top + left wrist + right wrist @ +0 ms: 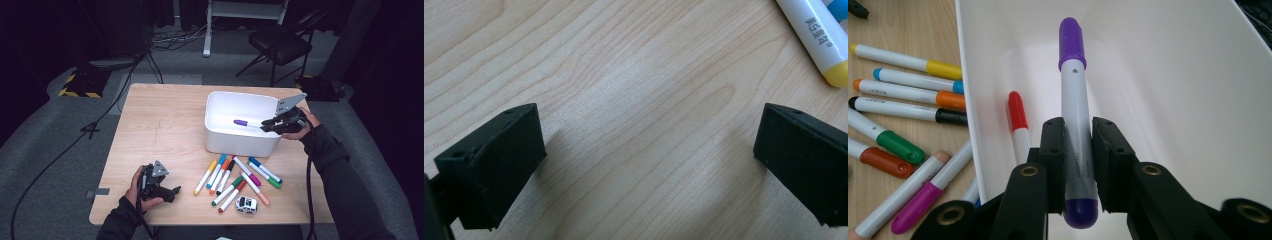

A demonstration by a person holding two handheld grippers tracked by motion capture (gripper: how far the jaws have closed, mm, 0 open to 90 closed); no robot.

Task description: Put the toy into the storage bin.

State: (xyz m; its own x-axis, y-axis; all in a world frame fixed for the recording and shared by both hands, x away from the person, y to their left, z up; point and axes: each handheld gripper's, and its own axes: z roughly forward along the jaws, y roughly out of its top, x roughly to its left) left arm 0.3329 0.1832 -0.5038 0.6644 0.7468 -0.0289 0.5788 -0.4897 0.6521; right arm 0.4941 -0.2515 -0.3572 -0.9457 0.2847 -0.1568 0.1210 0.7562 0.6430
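Right gripper [1077, 165] clenched on light, stiff, slick purple-capped white plastic marker [1075, 107] mid-barrel, over white plastic bin [220, 137]; left gripper [172, 192] released.

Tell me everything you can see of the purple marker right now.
The purple marker has a white, plastic-looking barrel, a purple cap with a small hole near its rim, and a purple end plug. The right gripper is clamped on its lower barrel, the pads pressing from both sides. It is held in the air over the inside of the white bin, cap pointing away from the hand, touching nothing else.
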